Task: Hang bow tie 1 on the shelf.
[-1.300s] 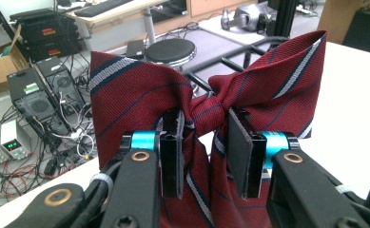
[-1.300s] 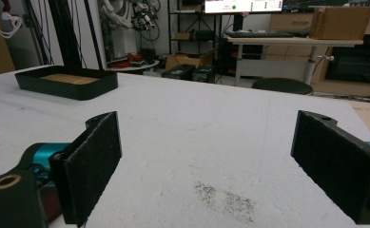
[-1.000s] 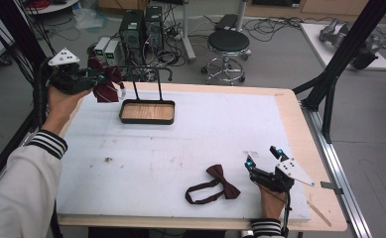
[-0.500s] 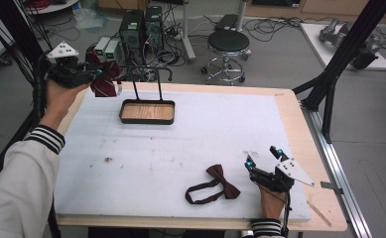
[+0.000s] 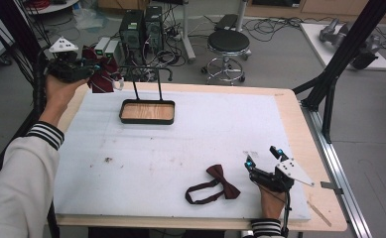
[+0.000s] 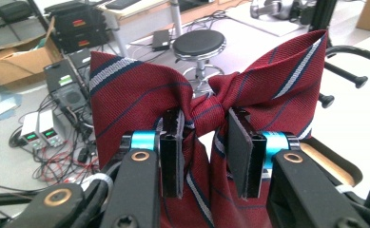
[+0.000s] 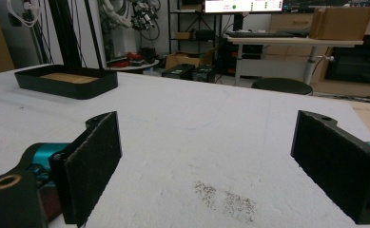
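The left gripper (image 6: pixel 200 156) has its two black jaws pinched on the knot of a dark red striped bow tie (image 6: pixel 211 90), whose two wings fan out above the pads; gripping at the knot keeps both wings free and the tie level, which would suit hanging it. In the high view that left gripper (image 5: pixel 89 72) is held up off the tabletop, just beyond its far left corner, with the person's left hand (image 5: pixel 61 91) wrapped round the body and the striped bow tie (image 5: pixel 101 79) pointing toward the black stand (image 5: pixel 146 82). That stand rises on two thin uprights from a shallow black tray with a wooden floor (image 5: pixel 147 111), set near the far edge of the tabletop, left of centre; its hooked top rail is near the tie, so the likely step in hand is bringing the tie to the rail, though whether tie and rail touch cannot be told. The right gripper (image 7: pixel 206 166) has its jaws spread wide with nothing between them, hovering low over the white pad covering the tabletop (image 5: pixel 220 129). In the high view it (image 5: pixel 262 163) rests near the near right corner, just beside a second, plain maroon bow tie (image 5: pixel 215 184) that lies flat with its strap looped toward the near edge, probably waiting to be picked up in turn.
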Demonstrator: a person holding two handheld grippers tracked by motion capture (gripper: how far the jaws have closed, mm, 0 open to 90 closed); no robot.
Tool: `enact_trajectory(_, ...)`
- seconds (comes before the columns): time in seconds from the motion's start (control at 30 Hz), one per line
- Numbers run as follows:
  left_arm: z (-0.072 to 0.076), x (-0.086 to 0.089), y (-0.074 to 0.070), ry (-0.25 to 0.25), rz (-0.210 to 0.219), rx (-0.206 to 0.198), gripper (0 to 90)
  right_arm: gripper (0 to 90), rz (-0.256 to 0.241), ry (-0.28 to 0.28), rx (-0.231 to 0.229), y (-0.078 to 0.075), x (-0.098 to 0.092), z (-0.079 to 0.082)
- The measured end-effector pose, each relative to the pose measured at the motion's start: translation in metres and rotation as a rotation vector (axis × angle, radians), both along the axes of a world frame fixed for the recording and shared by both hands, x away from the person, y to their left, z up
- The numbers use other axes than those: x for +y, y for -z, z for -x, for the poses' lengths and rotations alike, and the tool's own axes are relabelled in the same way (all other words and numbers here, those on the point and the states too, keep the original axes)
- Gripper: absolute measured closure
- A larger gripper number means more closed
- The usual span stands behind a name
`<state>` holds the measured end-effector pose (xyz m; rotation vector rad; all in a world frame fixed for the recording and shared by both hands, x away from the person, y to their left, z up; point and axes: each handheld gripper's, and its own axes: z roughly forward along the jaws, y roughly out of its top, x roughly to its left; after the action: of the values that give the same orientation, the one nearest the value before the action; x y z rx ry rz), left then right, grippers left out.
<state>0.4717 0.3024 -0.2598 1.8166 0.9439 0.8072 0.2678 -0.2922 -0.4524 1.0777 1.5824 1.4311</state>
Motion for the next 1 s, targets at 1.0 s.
enact_trajectory(1.0,0.000,0.007,0.038,-0.065,-0.031,0.109,68.5,8.9,0.006,0.001,-0.006,0.000,0.000,0.000)
